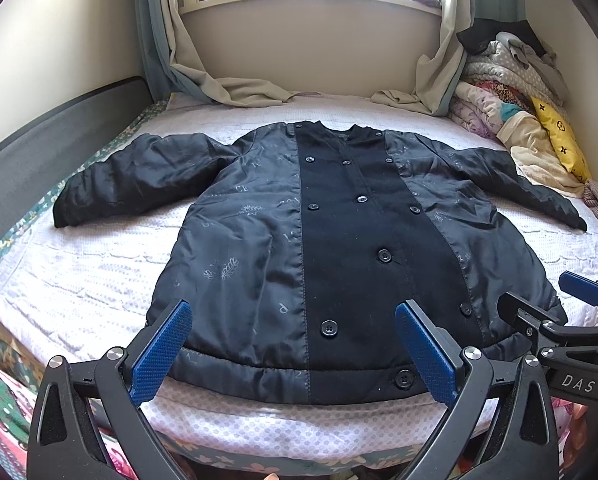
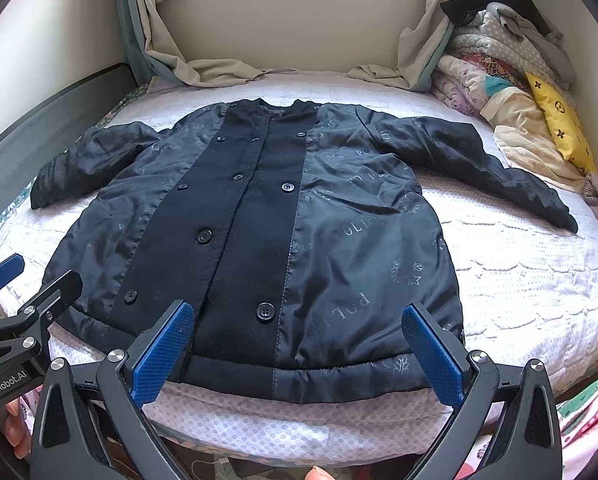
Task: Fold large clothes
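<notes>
A large black coat point(image 1: 319, 232) lies flat on the bed, front up, buttoned, collar toward the window and both sleeves spread out sideways; it also shows in the right wrist view point(image 2: 279, 220). My left gripper point(image 1: 295, 312) is open, its blue pads just above the coat's hem near the left side. My right gripper point(image 2: 299, 314) is open over the hem's right side. The right gripper shows at the right edge of the left wrist view point(image 1: 547, 300), and the left gripper at the left edge of the right wrist view point(image 2: 31, 276). Neither holds anything.
The bed has a white textured cover point(image 1: 99, 264) and a dark headboard rail point(image 1: 59, 128) on the left. A pile of folded bedding and a yellow pillow point(image 1: 559, 140) sits at the far right. Curtains point(image 1: 227, 88) drape onto the bed under the window.
</notes>
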Demonstrator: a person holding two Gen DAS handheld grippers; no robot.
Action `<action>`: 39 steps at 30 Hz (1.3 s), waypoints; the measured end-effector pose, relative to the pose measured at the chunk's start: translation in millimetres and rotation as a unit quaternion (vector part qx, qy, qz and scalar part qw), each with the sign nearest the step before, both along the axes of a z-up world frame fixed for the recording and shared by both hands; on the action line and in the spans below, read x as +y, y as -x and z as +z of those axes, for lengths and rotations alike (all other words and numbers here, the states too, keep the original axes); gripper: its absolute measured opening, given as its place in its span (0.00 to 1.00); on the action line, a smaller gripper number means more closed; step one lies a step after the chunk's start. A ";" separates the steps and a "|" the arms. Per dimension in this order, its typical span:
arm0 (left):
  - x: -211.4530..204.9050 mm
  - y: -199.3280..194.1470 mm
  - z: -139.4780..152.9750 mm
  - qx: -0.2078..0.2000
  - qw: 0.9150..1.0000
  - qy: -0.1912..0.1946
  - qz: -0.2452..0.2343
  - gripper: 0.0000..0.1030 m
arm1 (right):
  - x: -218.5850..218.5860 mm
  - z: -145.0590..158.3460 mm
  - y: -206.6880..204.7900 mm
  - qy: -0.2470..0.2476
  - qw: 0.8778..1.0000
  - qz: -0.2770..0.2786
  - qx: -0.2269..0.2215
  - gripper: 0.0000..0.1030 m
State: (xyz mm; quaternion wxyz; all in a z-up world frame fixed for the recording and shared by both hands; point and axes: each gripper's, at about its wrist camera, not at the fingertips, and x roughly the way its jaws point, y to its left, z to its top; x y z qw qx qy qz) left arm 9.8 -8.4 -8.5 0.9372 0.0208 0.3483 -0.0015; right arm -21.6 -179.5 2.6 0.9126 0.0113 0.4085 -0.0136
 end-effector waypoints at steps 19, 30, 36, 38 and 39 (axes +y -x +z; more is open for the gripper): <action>-2.5 -0.1 -3.1 0.005 1.000 -0.002 -0.001 1.00 | 0.5 -2.1 0.4 -0.004 1.000 0.000 0.003 1.00; -3.4 -3.1 -6.0 0.011 1.000 -0.001 -0.002 1.00 | -0.9 -4.4 0.0 -0.010 1.000 0.000 0.009 1.00; -3.4 -3.4 -6.0 0.011 1.000 -0.001 -0.001 1.00 | -2.1 -4.6 -1.2 -0.011 1.000 -0.001 0.012 1.00; -3.3 -3.4 -6.0 0.012 1.000 0.000 -0.001 1.00 | -2.2 -4.8 -1.3 -0.011 1.000 0.000 0.012 1.00; -3.5 -3.2 -6.1 0.012 1.000 0.000 -0.001 1.00 | -2.2 -4.9 -1.3 -0.011 1.000 0.000 0.012 1.00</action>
